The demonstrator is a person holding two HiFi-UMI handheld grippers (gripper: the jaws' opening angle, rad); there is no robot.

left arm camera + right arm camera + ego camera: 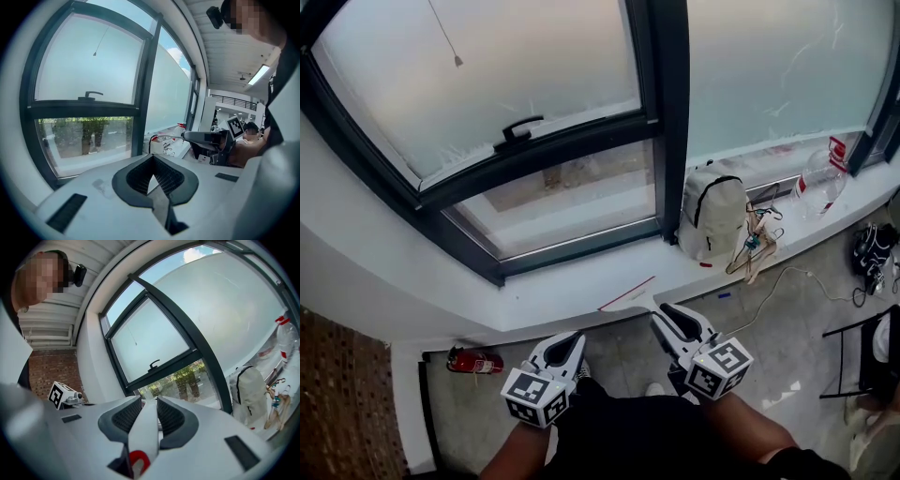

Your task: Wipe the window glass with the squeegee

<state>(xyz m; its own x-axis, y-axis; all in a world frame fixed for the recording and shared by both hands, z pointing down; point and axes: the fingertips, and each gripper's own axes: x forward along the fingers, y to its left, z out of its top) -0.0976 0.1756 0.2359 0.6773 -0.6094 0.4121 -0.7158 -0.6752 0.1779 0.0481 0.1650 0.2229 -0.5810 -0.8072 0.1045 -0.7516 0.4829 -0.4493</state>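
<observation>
Now | right claw clamps squeegee | left claw closed, empty

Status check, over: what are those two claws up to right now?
Left gripper shut, empty. Right gripper shut on squeegee, held low, off the window glass. Backpack on sill beside right pane.

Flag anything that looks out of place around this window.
A red fire extinguisher appears to lie on its side on the floor below the sill, rather than standing. A tangle of hangers lies loose on the sill beside the backpack.
</observation>
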